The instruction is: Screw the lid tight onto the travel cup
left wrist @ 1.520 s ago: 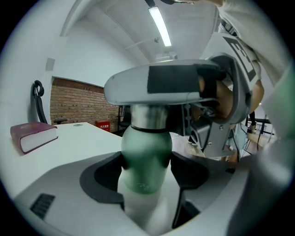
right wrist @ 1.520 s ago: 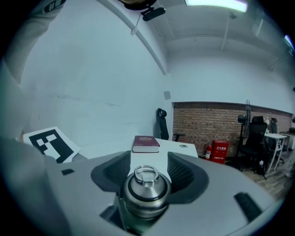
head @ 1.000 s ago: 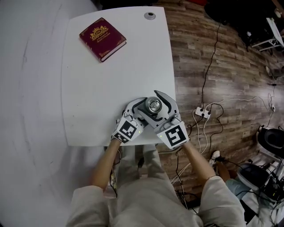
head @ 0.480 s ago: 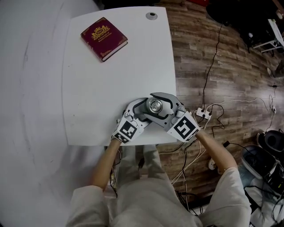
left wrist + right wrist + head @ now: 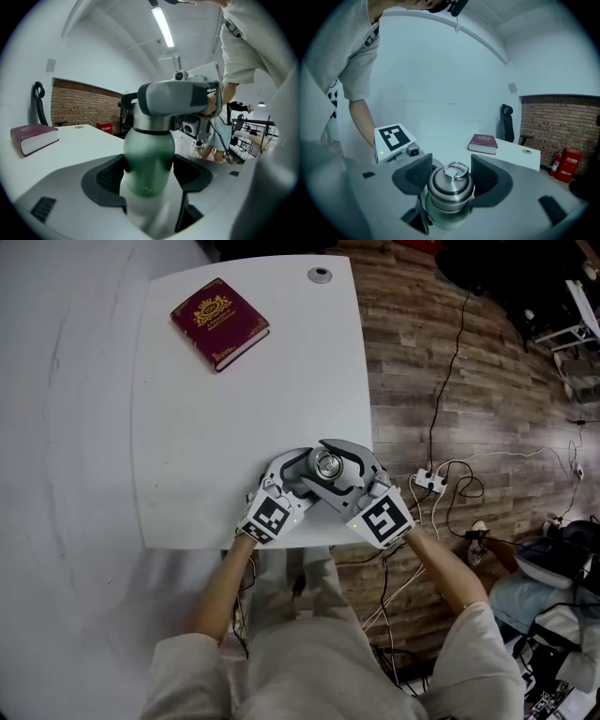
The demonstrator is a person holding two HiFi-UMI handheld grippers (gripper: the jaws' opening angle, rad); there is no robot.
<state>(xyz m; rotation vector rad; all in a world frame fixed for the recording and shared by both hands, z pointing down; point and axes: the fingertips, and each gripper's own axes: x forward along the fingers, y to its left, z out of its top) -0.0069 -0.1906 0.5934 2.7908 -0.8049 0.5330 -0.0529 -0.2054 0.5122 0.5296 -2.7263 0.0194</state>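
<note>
While the slim green-bodied metal travel cup (image 5: 150, 145) stands upright at the near right edge of the white table (image 5: 234, 399), well apart from the dark red hardback book (image 5: 218, 322) at the far side, the left gripper (image 5: 149, 178) has its dark padded jaws clamped on the cup's green body low down and holds it upright. On top sits the brushed steel screw lid (image 5: 451, 185) with its small wire ring, level on the neck with only a thin dark line showing under its rim. The right gripper (image 5: 451, 173) comes in from the other side at lid height; its jaws are closing with the lid between them, and the ribbed pads stand just beside the lid's flanks without clearly pressing on it yet. By the look of it the lid is already placed and at least started on its thread, though how tight it is cannot be told. What seems left is to bite on the lid and twist it home against the braced body
</note>
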